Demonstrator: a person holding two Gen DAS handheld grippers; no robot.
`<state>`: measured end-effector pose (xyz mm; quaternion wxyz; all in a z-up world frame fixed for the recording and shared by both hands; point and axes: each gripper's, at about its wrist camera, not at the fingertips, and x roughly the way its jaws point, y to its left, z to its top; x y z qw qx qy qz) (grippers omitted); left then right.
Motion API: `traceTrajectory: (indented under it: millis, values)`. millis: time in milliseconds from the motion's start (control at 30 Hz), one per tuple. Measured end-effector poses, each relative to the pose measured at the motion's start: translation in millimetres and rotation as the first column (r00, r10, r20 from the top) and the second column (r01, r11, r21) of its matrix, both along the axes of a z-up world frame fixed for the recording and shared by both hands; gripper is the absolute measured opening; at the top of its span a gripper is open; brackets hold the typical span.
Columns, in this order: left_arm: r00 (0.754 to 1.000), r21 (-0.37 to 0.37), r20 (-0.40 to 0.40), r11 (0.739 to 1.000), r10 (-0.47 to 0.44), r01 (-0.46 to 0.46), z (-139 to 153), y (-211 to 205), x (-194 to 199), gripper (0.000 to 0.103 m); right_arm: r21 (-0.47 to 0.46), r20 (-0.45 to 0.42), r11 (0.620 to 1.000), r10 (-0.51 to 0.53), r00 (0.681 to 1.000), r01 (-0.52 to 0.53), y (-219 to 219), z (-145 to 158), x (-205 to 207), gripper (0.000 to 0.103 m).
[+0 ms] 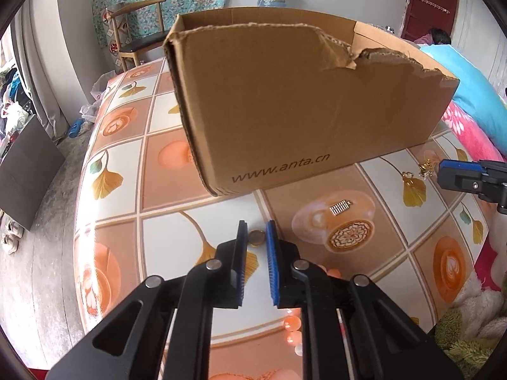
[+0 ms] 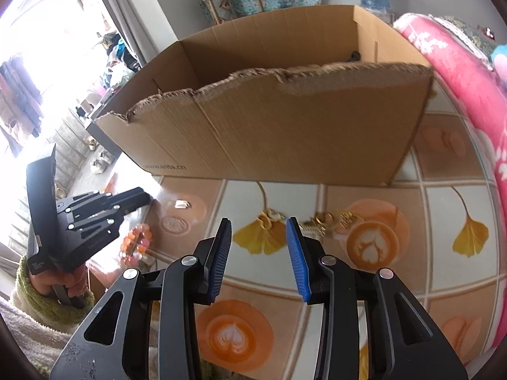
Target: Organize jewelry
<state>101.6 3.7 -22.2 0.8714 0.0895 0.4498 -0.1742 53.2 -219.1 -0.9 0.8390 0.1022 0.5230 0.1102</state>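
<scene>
A small gold ring (image 1: pixel 256 238) lies on the patterned tablecloth (image 1: pixel 164 164), just in front of the torn cardboard box (image 1: pixel 301 104). My left gripper (image 1: pixel 256 232) is shut on it, its blue pads touching both sides. A silver comb-shaped clip (image 1: pixel 340 207) lies to the right. Orange beads (image 1: pixel 293 326) show under the left gripper. In the right wrist view my right gripper (image 2: pixel 259 226) hovers open over the cloth with nothing between its pads. Just beyond it lie a gold hoop piece (image 2: pixel 269 218) and a gold cluster (image 2: pixel 321 220). The bead bracelet (image 2: pixel 137 242) lies at the left.
The box (image 2: pixel 285 133) is open-topped with a ragged front wall and stands across the far side of the table. A pink blanket (image 2: pixel 469 95) borders the right. The table's left edge (image 1: pixel 84 171) drops to the floor. A wooden chair (image 1: pixel 139 28) stands behind.
</scene>
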Motion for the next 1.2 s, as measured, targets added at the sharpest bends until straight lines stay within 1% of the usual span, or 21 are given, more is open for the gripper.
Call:
traceTrajectory:
  millis: [167,267,367,433,500,733,1000,1200]
  values:
    - [1.000,0.006,-0.004,1.000,-0.006,0.006,0.3,-4.1,-0.8,0.011,-0.022,-0.011,0.999,-0.033,0.999,0.032,-11.5,-0.5,-4.4,0.036]
    - [1.000,-0.001,-0.007,1.000,-0.002,0.002,0.2,-6.1,-1.1,0.011,-0.044,0.000,0.998,-0.043,0.999,0.042,-16.1,1.9,-1.6,0.034]
    - [1.000,-0.001,-0.007,1.000,-0.003,0.003,0.0,-8.6,-2.3,0.011,-0.065,0.013,0.997,-0.050,0.999,0.051,-20.1,5.8,7.3,0.031]
    - [1.000,-0.004,-0.007,1.000,-0.005,0.005,-0.2,-9.5,-3.2,0.011,-0.071,0.013,0.996,-0.051,0.999,0.051,-23.0,5.5,14.1,0.025]
    - [1.000,-0.001,-0.005,1.000,-0.008,0.008,-0.1,-10.4,-4.1,0.011,-0.089,0.011,0.995,-0.045,0.999,0.046,-23.2,4.5,19.5,0.025]
    - [1.000,0.002,-0.006,1.000,-0.008,0.008,-0.2,-12.1,-4.6,0.011,-0.102,-0.049,0.994,-0.046,0.998,0.041,-20.9,-10.5,29.6,0.018]
    - [1.000,0.003,-0.011,1.000,-0.017,0.017,0.1,-11.1,-3.4,0.011,-0.104,-0.066,0.992,-0.072,0.995,0.064,-27.8,-14.9,31.7,0.018]
    - [1.000,0.007,-0.014,1.000,-0.020,0.020,0.0,-12.6,-3.2,0.011,-0.106,-0.083,0.992,-0.074,0.994,0.065,-30.3,-20.8,43.2,0.014]
